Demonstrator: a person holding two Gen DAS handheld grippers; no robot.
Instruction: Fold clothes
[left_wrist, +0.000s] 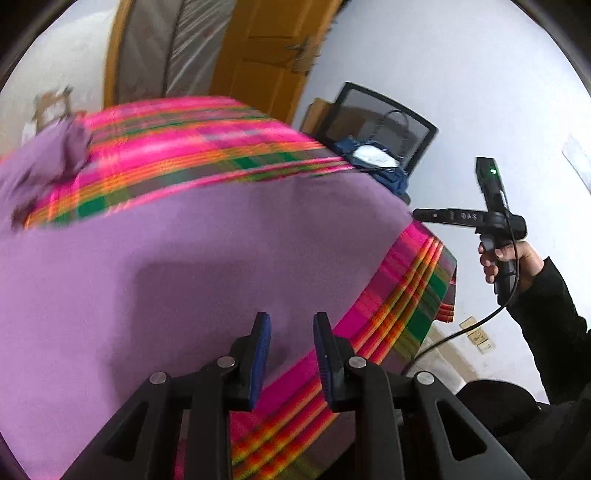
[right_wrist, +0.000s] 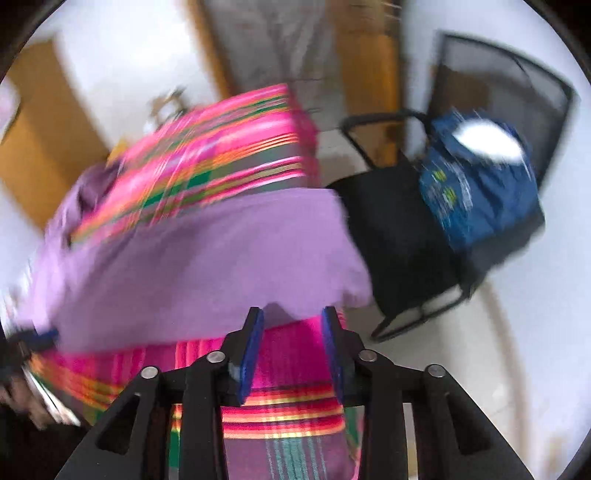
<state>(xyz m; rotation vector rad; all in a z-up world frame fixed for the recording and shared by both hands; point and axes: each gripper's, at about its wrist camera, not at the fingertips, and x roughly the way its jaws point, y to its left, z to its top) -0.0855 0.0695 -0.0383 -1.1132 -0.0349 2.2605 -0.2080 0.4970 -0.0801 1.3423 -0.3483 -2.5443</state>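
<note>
Left wrist: purple garment (left_wrist: 184, 258) on plaid cloth (left_wrist: 207, 147); chair (left_wrist: 388, 122) beyond | both jaws apart, empty

Blue bag (right_wrist: 480, 184) on black chair (right_wrist: 391, 236)

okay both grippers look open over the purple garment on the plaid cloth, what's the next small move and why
Probably lower the right gripper onto the near edge of the purple garment and close. Both it and the left gripper stand open and empty, and the garment lies spread flat.
</note>
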